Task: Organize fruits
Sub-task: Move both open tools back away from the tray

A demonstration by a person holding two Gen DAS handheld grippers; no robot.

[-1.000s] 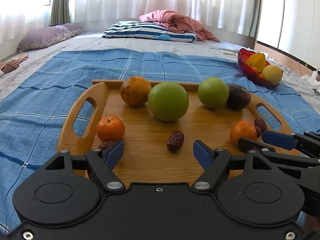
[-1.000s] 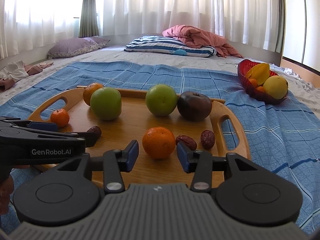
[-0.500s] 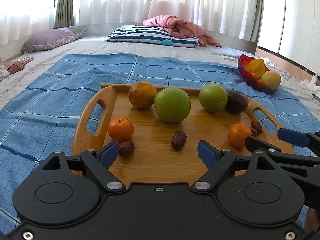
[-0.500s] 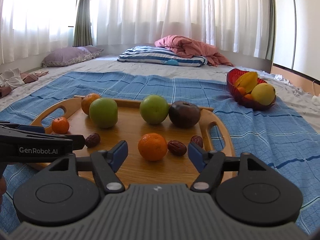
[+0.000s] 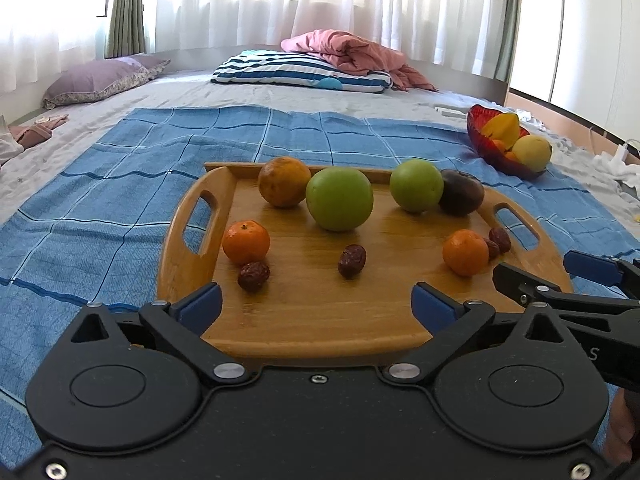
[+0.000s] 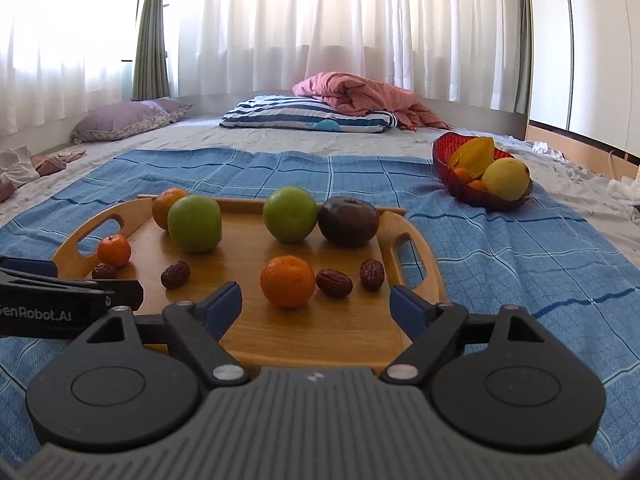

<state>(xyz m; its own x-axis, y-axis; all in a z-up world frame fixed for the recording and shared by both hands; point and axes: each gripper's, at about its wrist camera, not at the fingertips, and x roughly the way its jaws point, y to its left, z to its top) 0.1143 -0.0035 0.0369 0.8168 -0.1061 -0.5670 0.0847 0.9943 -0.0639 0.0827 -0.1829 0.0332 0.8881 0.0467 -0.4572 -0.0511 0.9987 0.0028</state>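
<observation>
Before me the bed [image 5: 224,96] carries a blue checked blanket [image 5: 100,208]. On the blanket sit a wooden tray [image 5: 188,256] near me and a red bowl [image 5: 480,144] far right. Far off lie a striped pillow [image 5: 296,70], a purple pillow [image 5: 100,80] and a pink quilt [image 5: 352,52].

A smooth, glossy wooden tray [image 5: 192,264] rests on matt woven blue cloth [image 5: 100,208].
</observation>
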